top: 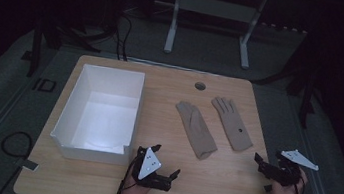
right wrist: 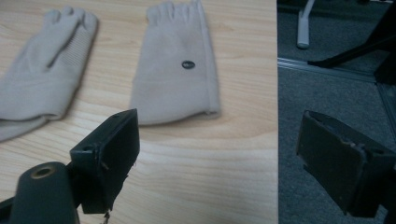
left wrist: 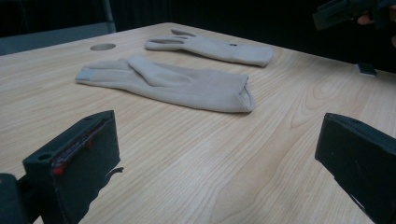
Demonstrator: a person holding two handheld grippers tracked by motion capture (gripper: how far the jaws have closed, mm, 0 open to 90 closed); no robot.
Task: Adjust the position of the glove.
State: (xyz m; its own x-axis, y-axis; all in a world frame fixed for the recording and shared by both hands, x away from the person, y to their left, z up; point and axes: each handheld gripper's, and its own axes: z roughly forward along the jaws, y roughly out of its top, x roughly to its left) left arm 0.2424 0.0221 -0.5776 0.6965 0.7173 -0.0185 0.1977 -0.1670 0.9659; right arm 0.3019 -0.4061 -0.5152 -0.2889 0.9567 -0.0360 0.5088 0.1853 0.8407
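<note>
Two beige gloves lie flat on the wooden table. The left glove points its cuff toward me. The right glove carries a small dark spot. My left gripper hovers near the table's front edge, open, nothing between its jaws, aimed at the left glove's cuff. My right gripper is open at the table's right edge, a short way in front of the right glove's cuff, one jaw out past the edge.
An empty white box stands on the left half of the table. A round cable hole sits near the far edge. White table legs stand on the grey floor beyond. A small dark piece lies near the right edge.
</note>
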